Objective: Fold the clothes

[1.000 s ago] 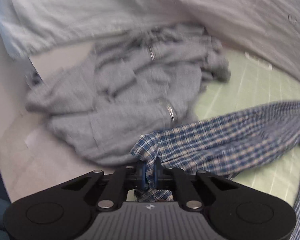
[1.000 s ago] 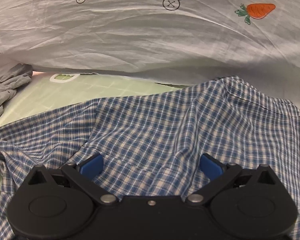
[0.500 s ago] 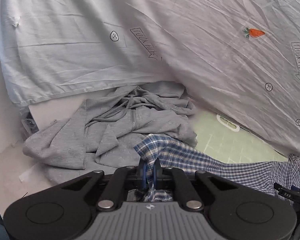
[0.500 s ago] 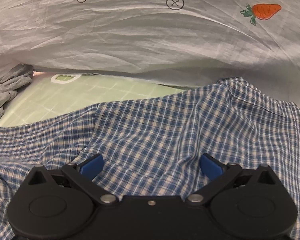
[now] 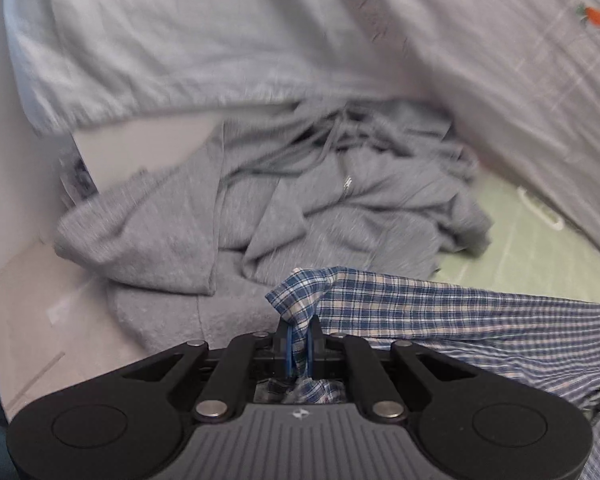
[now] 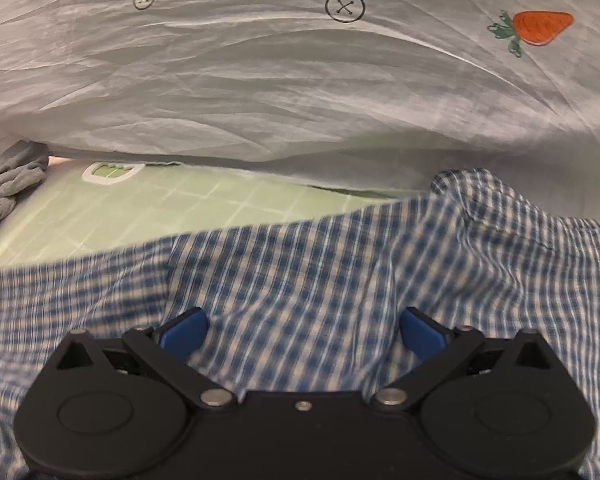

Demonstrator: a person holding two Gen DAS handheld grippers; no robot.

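left gripper has its jaws pinched tight on a corner of the plaid shirt, the cloth bunched up between the blue pads. right gripper has its jaws spread wide, holding nothing, low over the shirt body.

shirt lies rumpled and spread across the green mat, not flat, no neat fold visible. one edge runs taut from the left grip toward the right side of the mat. grey hoodie sits in a crumpled heap at the mat's far left edge, just beside the shirt corner, also unfolded. white sheet hangs behind the mat.

step in hand, as a judgement: pulling out or straightening the shirt by its corner before folding. next move likely needs the right gripper to close on a second edge or corner so the cloth can be tensioned and laid flat.

containers: none in view.
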